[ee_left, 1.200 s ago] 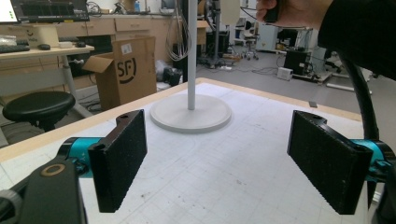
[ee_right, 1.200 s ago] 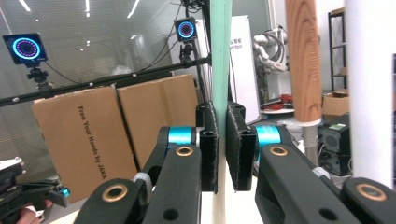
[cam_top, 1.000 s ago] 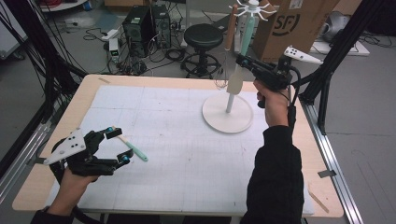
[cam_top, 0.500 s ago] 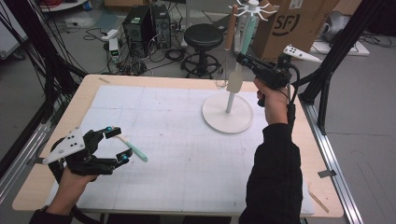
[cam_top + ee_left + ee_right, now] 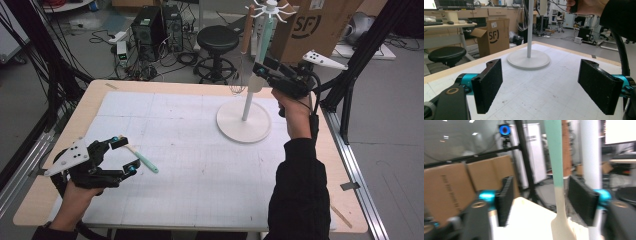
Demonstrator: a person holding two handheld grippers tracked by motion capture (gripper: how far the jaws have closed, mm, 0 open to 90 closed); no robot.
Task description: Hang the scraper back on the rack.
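Observation:
A white stand [image 5: 243, 121] with a round base and a hooked top rises at the table's far right. From its hooks hangs a spatula [image 5: 262, 47] with a teal handle and a cream blade. My right gripper [image 5: 261, 69] is level with it. In the right gripper view the spatula [image 5: 557, 170] hangs between the black pads [image 5: 505, 197], which have just been opening and stand clear of it. My left gripper [image 5: 126, 155] rests open at the near left with nothing between its pads [image 5: 487, 85]. A teal-handled utensil [image 5: 145, 161] lies on the table by its fingertips.
A wooden-handled whisk [image 5: 244, 45] hangs on the stand beside the spatula. Beyond the table's far edge stand a black stool [image 5: 217, 40], computer towers [image 5: 155, 25] and a cardboard box [image 5: 320, 25]. Black frame posts [image 5: 350, 75] rise at the right edge.
The right gripper's jaws look wider apart around the hanging spatula than before. Both hands have stayed about where they were.

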